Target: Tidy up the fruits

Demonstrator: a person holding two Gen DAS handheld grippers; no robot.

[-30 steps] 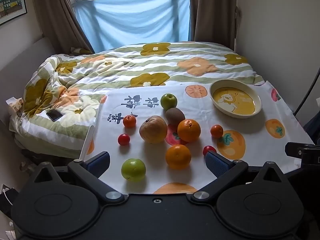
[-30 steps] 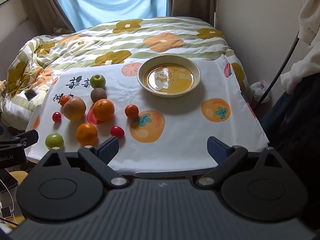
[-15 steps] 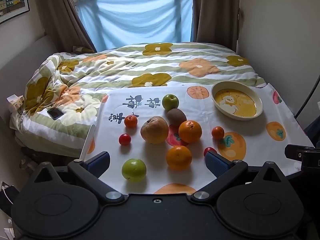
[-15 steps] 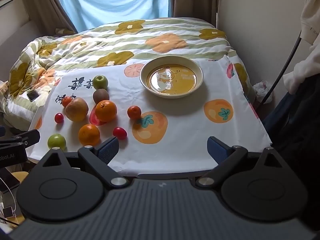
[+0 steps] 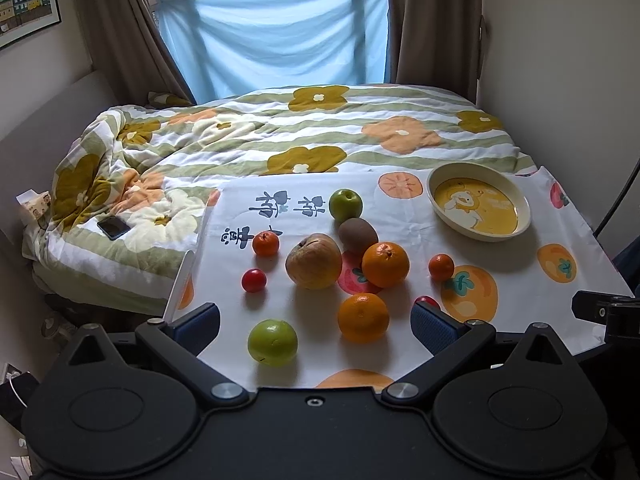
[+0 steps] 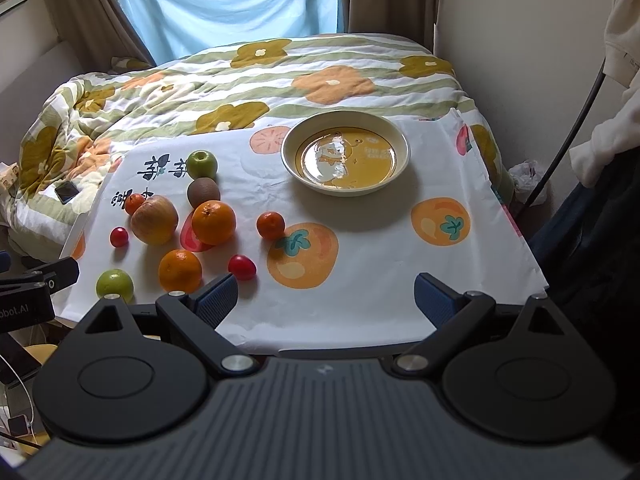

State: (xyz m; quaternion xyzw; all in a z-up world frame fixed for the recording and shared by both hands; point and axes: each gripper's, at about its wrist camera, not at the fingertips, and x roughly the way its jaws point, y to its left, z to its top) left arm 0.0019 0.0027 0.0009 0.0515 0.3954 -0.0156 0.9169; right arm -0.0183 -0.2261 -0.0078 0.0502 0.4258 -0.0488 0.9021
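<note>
Several fruits lie on a fruit-print cloth (image 5: 400, 208) over a table: two green apples (image 5: 272, 342) (image 5: 345, 204), a big pale apple (image 5: 314, 261), a kiwi (image 5: 357, 235), two oranges (image 5: 363, 317) (image 5: 385, 264), small tangerines (image 5: 441, 267) and red tomatoes (image 5: 253, 280). An empty cream bowl (image 6: 345, 152) with a yellow duck bottom stands at the back right. My left gripper (image 5: 316, 322) is open and empty at the near edge, around the near green apple and orange. My right gripper (image 6: 326, 298) is open and empty over bare cloth.
A bed with a flowered quilt (image 5: 280, 136) lies behind the table, with a phone (image 5: 113, 227) on it. A wall (image 6: 520, 20) and a dark cable (image 6: 576, 128) are on the right. The other gripper (image 6: 28, 292) shows at the left edge of the right view.
Both views have tilted up and drawn back slightly; the fruits and bowl sit lower in the frame. Nothing on the cloth has moved. Both grippers stay open.
</note>
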